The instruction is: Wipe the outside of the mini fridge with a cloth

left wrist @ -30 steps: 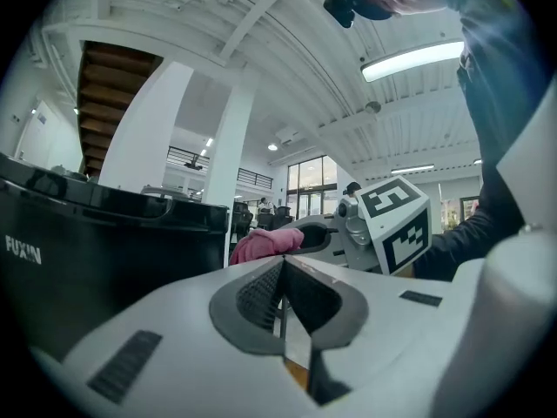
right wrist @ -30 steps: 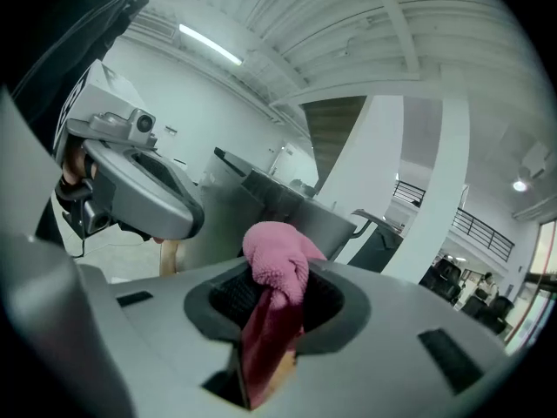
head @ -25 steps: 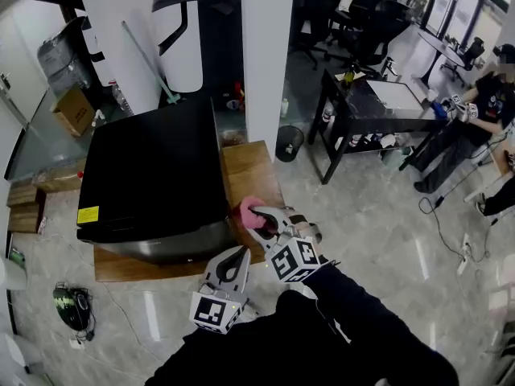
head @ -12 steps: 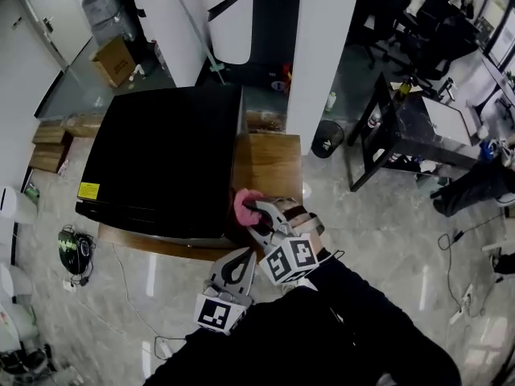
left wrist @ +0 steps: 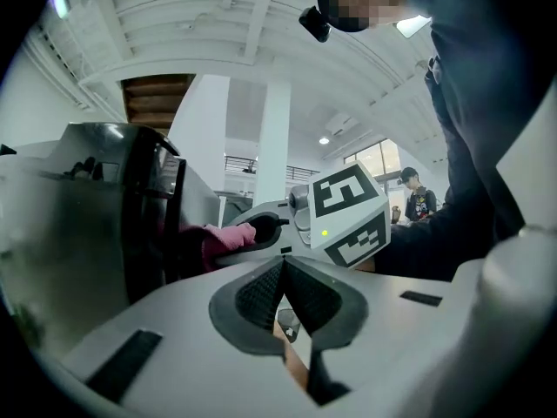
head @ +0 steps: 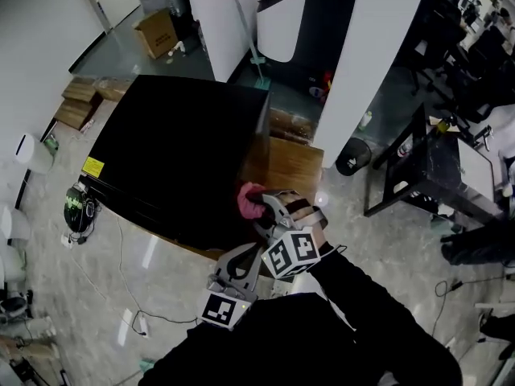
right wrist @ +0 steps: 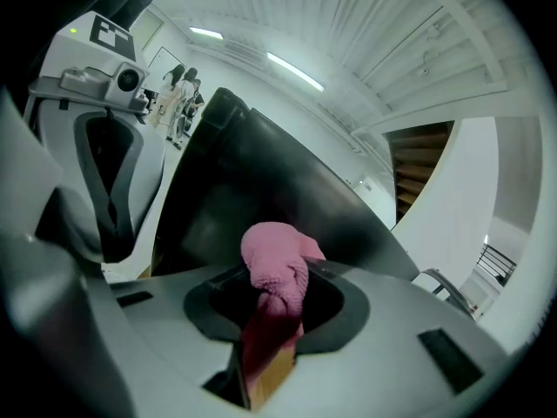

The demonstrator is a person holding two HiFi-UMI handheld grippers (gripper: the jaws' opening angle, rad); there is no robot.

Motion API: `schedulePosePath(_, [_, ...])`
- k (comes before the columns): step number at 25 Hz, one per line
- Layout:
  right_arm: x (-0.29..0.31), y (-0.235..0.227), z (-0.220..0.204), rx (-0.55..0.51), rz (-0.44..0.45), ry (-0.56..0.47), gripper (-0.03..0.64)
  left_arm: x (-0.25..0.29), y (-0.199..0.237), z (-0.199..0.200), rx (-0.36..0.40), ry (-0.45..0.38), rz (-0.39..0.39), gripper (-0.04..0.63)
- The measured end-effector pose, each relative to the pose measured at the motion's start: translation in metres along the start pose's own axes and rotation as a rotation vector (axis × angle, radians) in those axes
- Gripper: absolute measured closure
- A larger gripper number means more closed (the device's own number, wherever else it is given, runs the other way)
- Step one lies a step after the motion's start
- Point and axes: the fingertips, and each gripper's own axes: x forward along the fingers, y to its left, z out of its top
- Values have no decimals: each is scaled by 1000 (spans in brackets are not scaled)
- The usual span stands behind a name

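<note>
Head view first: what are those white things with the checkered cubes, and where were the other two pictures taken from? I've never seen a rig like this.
There is no robot here. A person holds a hand tool in each hand, and each tool ends in a two-jawed claw. The head view comes from a camera on the person's head, looking down. The other two come from cameras riding on each tool, looking along its jaws. The patterned cubes are part of the tools. The big black box is a mini fridge standing on a wooden platform. The right claw is shut on a pink cloth, held at the fridge's side. The left claw is shut with nothing in it, close beside the right one.
</note>
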Motion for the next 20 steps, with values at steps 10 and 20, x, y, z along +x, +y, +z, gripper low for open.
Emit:
schedulePosePath(10, [23,-34,-33,-129,63,9,508,38,10,5,-18,-21,102,589])
schedulePosePath(20, [59,-88,-91,-166,45,103,508,69,27,-3,10,-16,136,589])
